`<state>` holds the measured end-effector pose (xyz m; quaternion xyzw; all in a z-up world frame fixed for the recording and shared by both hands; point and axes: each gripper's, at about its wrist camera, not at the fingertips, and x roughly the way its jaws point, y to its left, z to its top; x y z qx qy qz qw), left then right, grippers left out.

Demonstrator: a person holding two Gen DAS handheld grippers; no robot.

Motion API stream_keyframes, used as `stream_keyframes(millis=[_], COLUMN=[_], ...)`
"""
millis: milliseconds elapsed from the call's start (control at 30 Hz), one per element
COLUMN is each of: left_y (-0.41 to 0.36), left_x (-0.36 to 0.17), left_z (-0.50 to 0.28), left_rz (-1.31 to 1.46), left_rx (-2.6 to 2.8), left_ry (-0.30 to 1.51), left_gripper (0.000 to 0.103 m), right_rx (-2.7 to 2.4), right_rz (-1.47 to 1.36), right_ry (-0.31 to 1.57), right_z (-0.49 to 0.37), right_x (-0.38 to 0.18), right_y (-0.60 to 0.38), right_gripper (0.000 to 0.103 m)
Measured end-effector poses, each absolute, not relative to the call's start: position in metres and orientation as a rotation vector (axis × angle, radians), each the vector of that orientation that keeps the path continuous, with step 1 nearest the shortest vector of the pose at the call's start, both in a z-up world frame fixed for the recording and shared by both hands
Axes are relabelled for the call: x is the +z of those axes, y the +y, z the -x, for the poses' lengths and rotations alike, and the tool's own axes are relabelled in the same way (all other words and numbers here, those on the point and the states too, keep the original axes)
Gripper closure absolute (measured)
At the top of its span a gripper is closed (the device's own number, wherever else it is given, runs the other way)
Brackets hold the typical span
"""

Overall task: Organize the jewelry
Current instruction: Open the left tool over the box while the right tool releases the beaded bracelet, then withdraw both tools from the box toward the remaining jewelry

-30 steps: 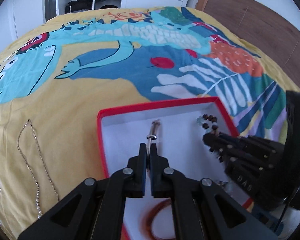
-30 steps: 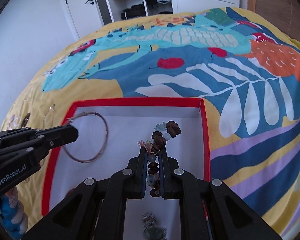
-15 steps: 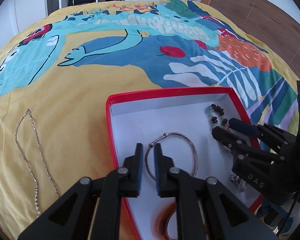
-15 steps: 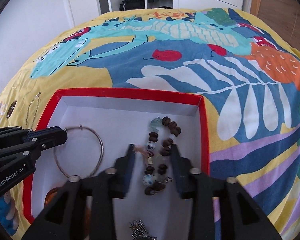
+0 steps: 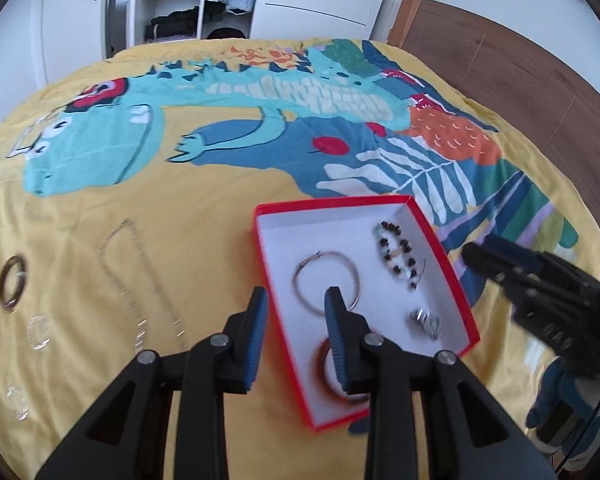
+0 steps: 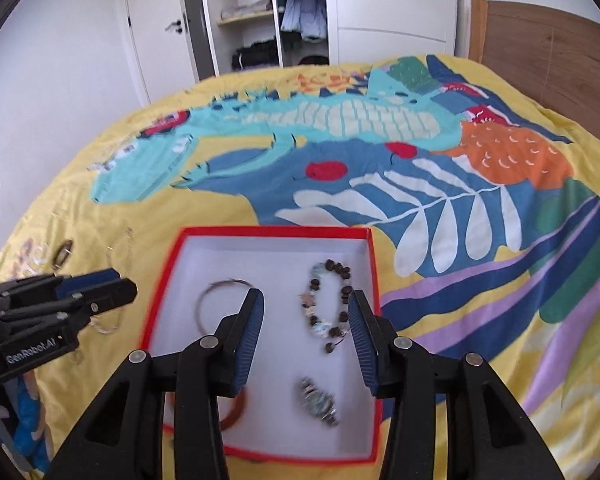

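Observation:
A red box (image 5: 262, 248) (image 6: 374, 276) with a white inside lies on the bed. In it lie a thin metal hoop (image 5: 325, 280) (image 6: 220, 300), a beaded bracelet (image 5: 396, 252) (image 6: 328, 304), a small silver piece (image 5: 426, 322) (image 6: 318, 400) and a brown bangle (image 5: 320, 364) (image 6: 236, 412). My left gripper (image 5: 296, 320) is open and empty above the box's left edge. My right gripper (image 6: 306, 328) is open and empty above the box. Each gripper shows in the other's view, the right one (image 5: 500, 254) and the left one (image 6: 100, 288).
On the yellow cover left of the box lie a thin chain necklace (image 5: 140, 292), a brown ring (image 5: 14, 282) and small clear rings (image 5: 38, 330). A wardrobe (image 6: 268, 12) and a wooden headboard (image 5: 520, 80) stand beyond the bed.
Both grippers have opened and let go: the left released the metal hoop, the right the beaded bracelet, both now lying in the box. Both grippers have pulled back and up.

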<state>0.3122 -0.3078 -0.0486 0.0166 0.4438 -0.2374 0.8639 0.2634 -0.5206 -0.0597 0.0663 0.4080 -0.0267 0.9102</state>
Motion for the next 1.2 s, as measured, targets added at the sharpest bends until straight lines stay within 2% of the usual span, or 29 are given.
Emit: stream_keyframes(millis=[233, 367, 667, 800, 1200], left_y=[-0.218, -0.155, -0.025, 0.007, 0.058], left_x=[-0.012, 0.001, 0.022, 0.035, 0.071], left_z=[-0.263, -0.236, -0.184, -0.160, -0.101], left_rz=[-0.060, -0.072, -0.017, 0.001, 0.088], left_rx=[-0.392, -0.315, -0.132, -0.076, -0.033], left_ry=[0.880, 0.865, 0.844, 0.808, 0.699], left_gripper=[0.074, 0.068, 0.068, 0.068, 0.068], right_rx=[-0.012, 0.028, 0.100, 0.116, 0.132], right_rz=[-0.155, -0.143, -0.139, -0.141, -0.136], right_ry=[0.764, 0.740, 0.687, 0.671, 0.600], right_z=[-0.207, -0.179, -0.131, -0.117, -0.075], right_x=[-0.007, 0.014, 0.048, 0.056, 0.090], right_y=[-0.468, -0.433, -0.370, -0.351, -0.313], right_gripper=[0.059, 0.059, 0.058, 0.057, 0.045])
